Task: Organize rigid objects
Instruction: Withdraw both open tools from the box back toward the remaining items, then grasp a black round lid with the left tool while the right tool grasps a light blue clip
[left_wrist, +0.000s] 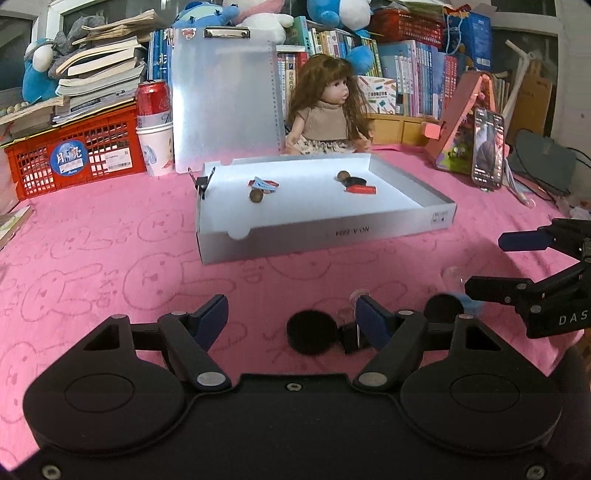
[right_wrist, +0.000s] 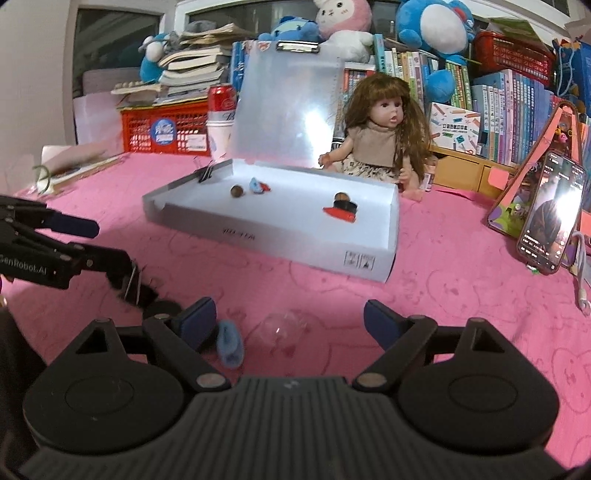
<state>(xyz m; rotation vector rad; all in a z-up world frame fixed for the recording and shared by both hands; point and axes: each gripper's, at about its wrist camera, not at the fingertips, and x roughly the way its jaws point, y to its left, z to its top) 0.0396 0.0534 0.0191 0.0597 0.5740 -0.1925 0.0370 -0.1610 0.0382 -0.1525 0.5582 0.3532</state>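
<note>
1. The left hand-held gripper (left_wrist: 291, 317) hangs low over the table (left_wrist: 110, 229), which is covered in pink cloth with a rabbit pattern. Its blue-padded fingers are spread wide and grip nothing.
2. Between those fingers a black round disc (left_wrist: 312, 332) lies on the cloth. Just beside it, against the inner face of the right-side finger, sits a black binder clip (left_wrist: 352, 338).
3. The right hand-held gripper (right_wrist: 290, 317) is also spread wide with nothing in its grasp. Between its fingers lies a clear plastic piece (right_wrist: 282, 326), and a small blue object (right_wrist: 229, 343) lies just beside the left-side finger.
4. A second black disc (left_wrist: 443, 306) rests on the cloth between the two grippers.
5. Farther back stands a shallow white box (left_wrist: 325, 230), open at the top, with another binder clip (left_wrist: 202, 182) fastened on its left rim.
6. Inside the box, toward the left, lie a brown ball (left_wrist: 256, 195) and a blue-and-red item (left_wrist: 264, 184) close together.
7. Toward the right of the box a second brown ball (left_wrist: 342, 175), a dark round piece (left_wrist: 355, 181) and a red flat piece (left_wrist: 361, 189) are grouped together.
8. Behind the box sit a doll (left_wrist: 328, 110) and a translucent clipboard (left_wrist: 225, 96) standing upright; a phone (left_wrist: 488, 149) stands propped at the right.
</note>
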